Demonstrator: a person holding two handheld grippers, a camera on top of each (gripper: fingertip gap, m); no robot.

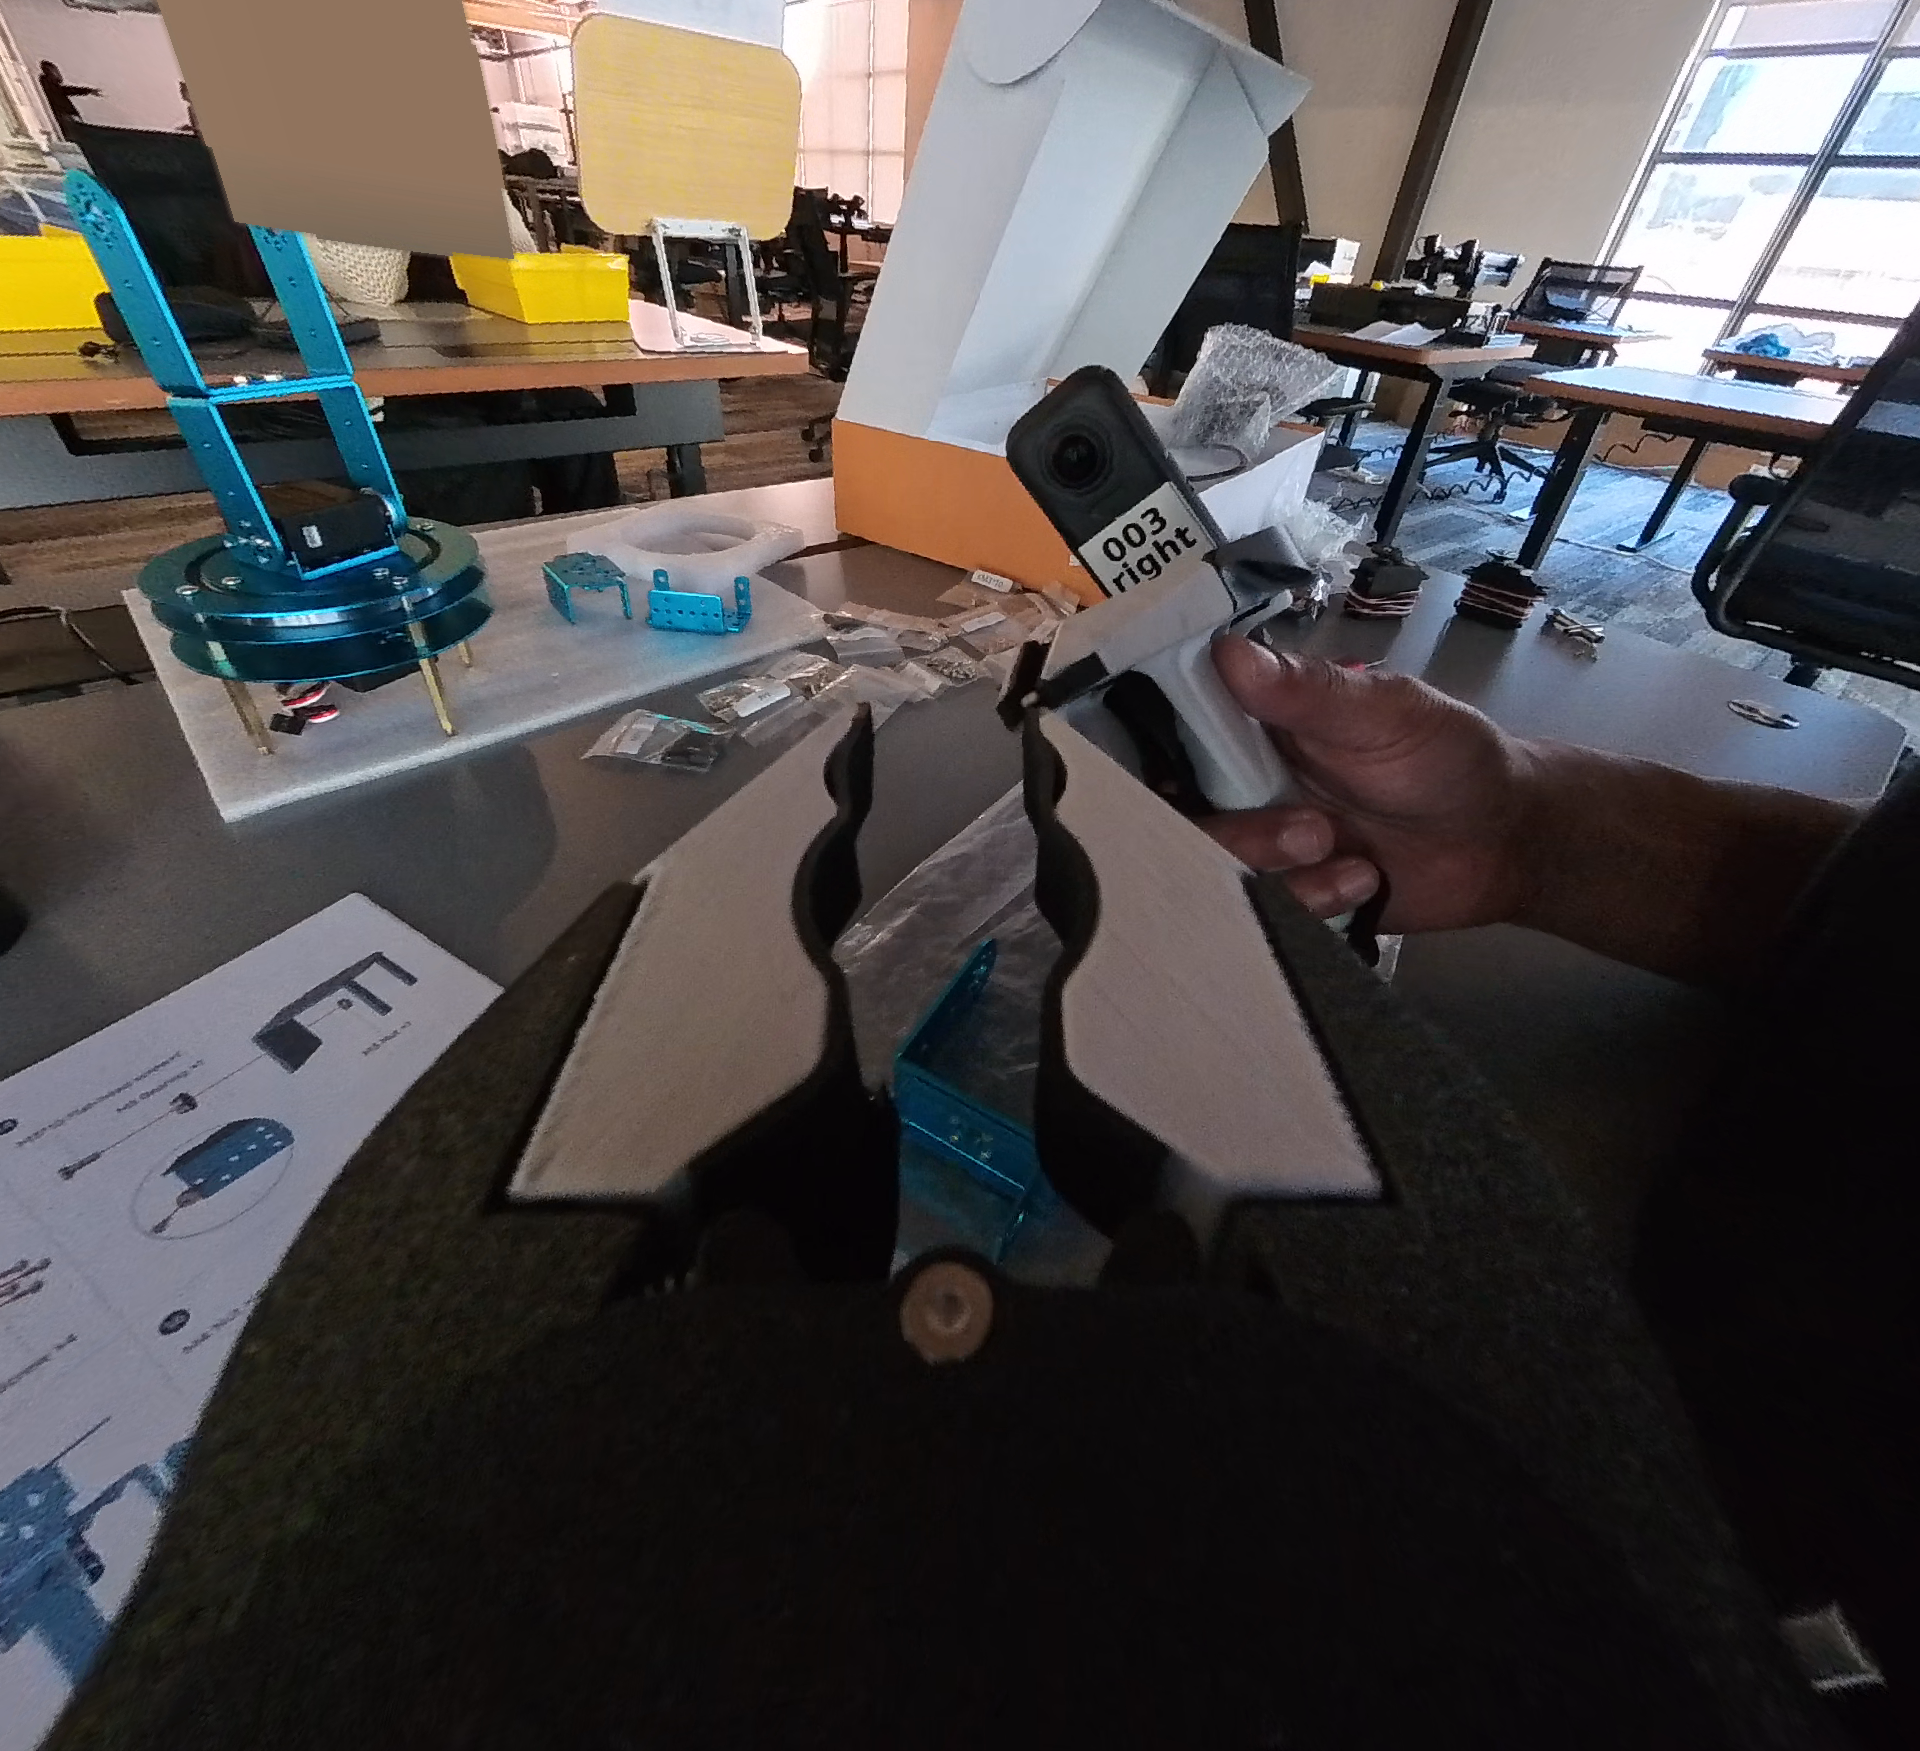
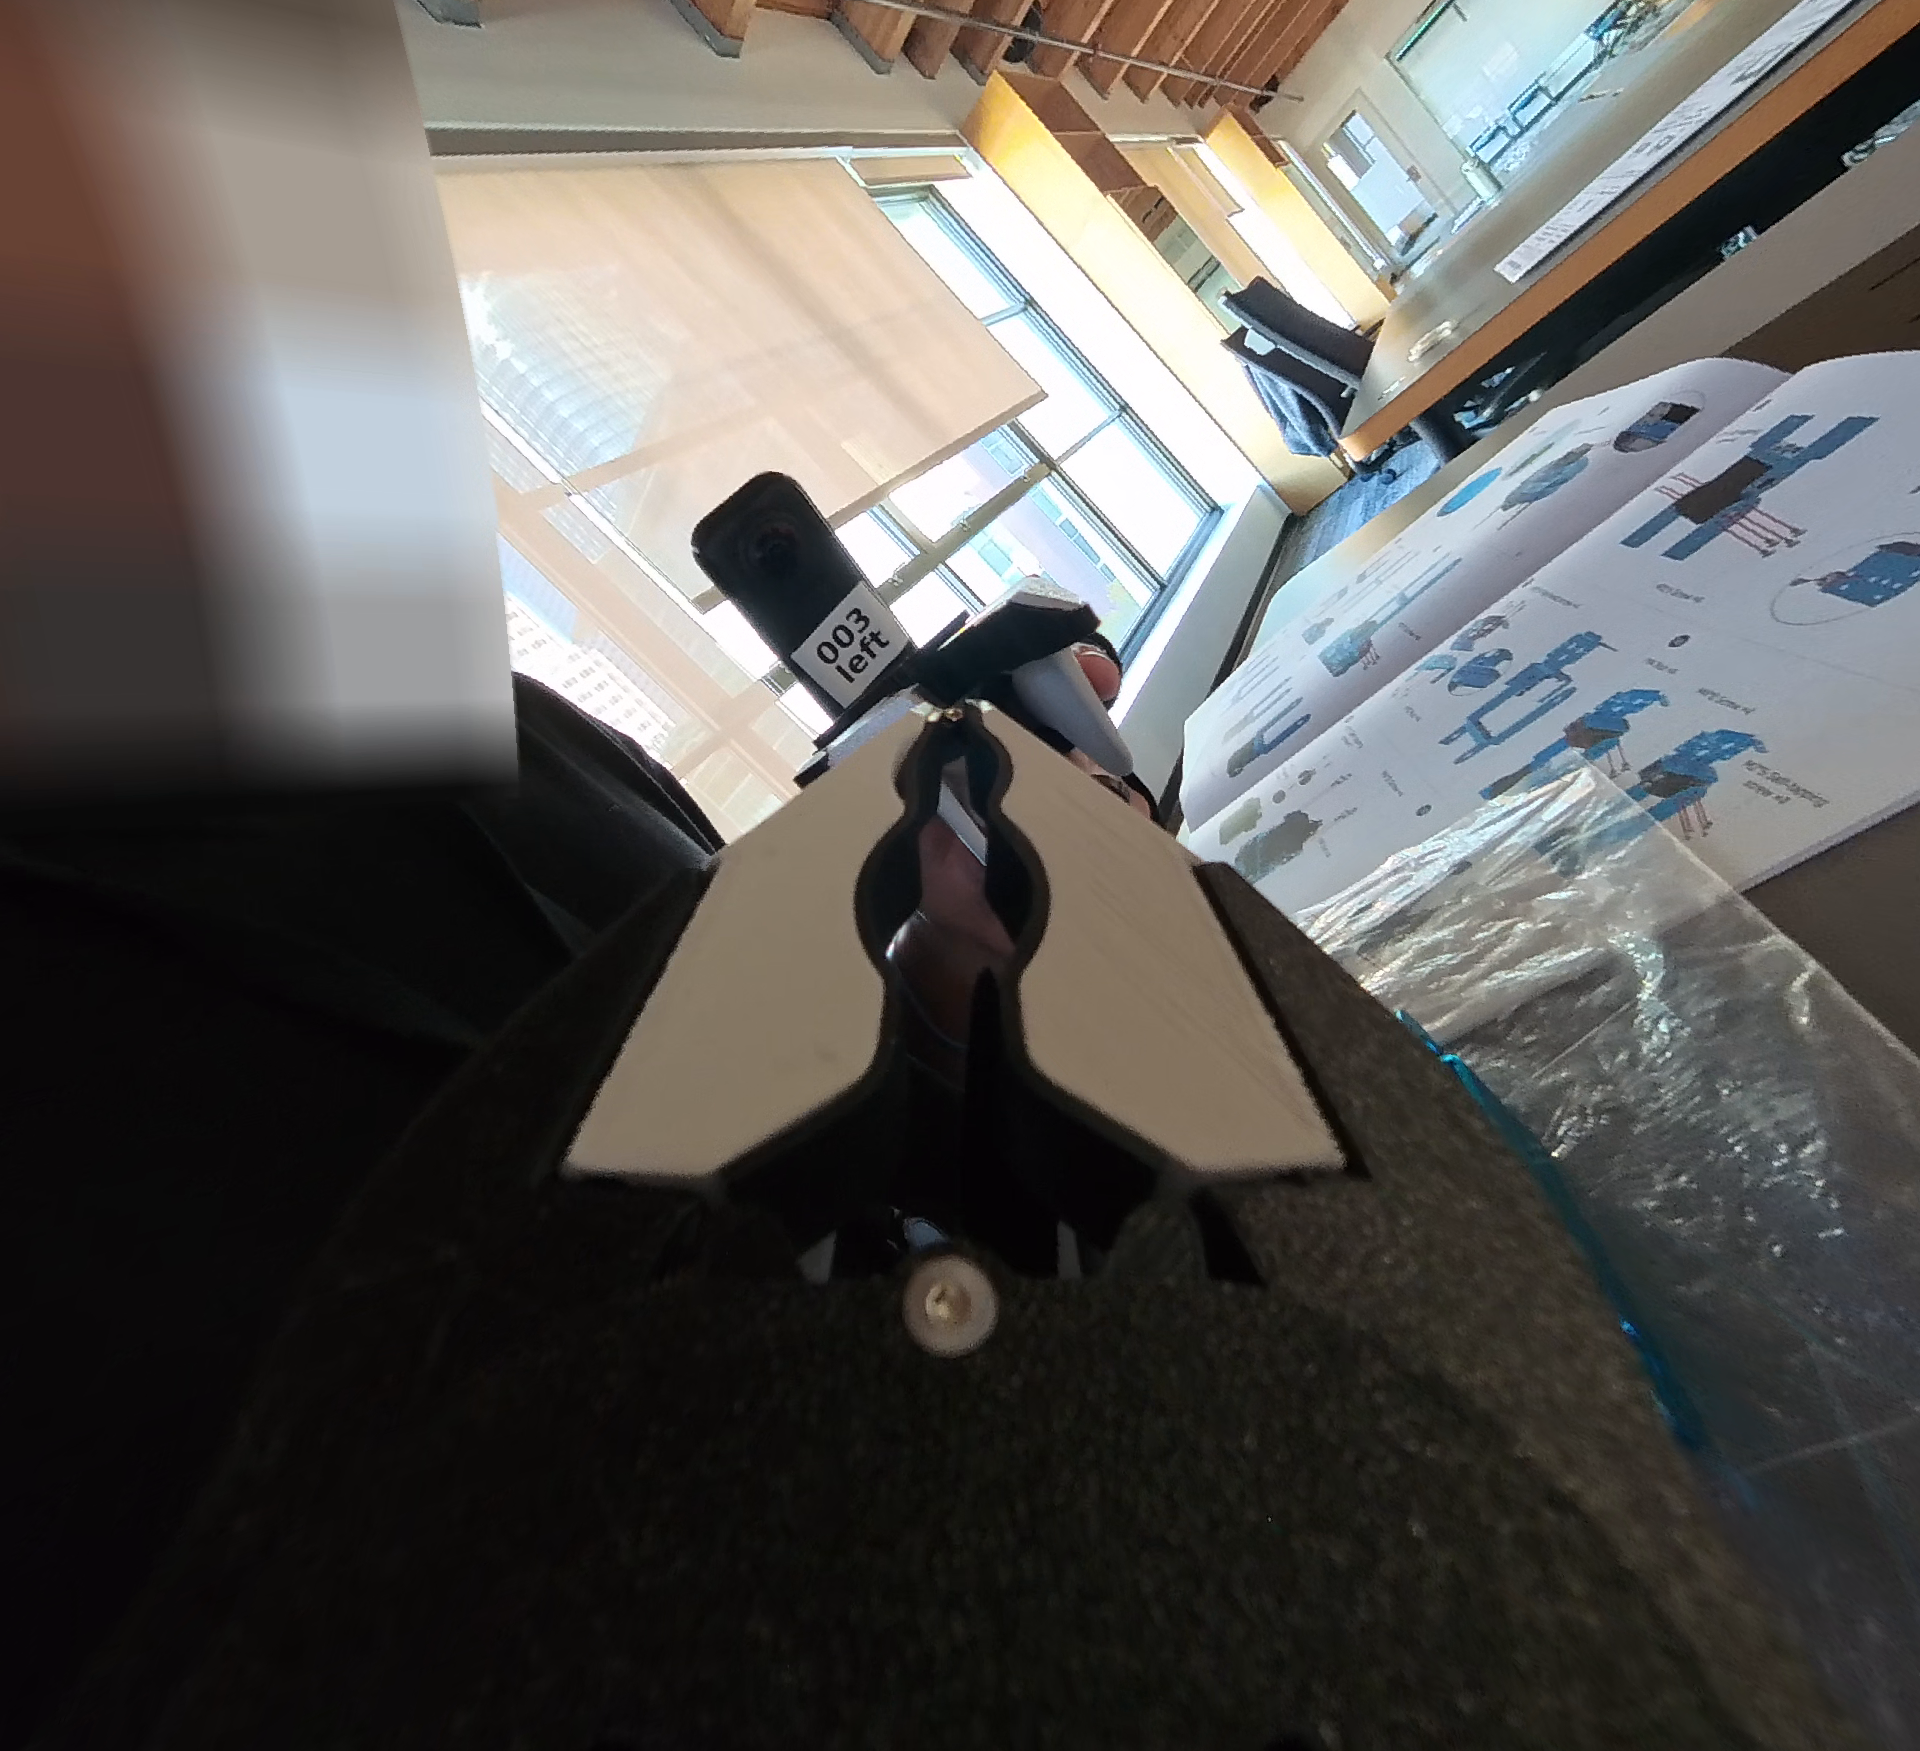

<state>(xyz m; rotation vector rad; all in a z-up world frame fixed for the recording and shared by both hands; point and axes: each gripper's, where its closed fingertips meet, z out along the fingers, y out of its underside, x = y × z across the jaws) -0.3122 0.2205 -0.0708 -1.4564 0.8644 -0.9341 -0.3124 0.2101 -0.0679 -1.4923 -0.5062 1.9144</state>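
Left gripper (image 1: 945,745): jaws parted, empty, above a blue metal bracket (image 1: 961,1130) lying on clear plastic wrap (image 1: 935,912) on the bench (image 1: 416,828). Bracket judged light, rigid, slick; best gripped across a flat flange. Right gripper (image 2: 951,730): jaws nearly together, empty, raised.

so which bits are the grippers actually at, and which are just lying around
At the grippers: left gripper, open, above blue bracket on plastic bag; right gripper, shut, held up beside it.
Lying about: blue arm assembly, small brackets, screw bags, instruction sheet, servos, white box.
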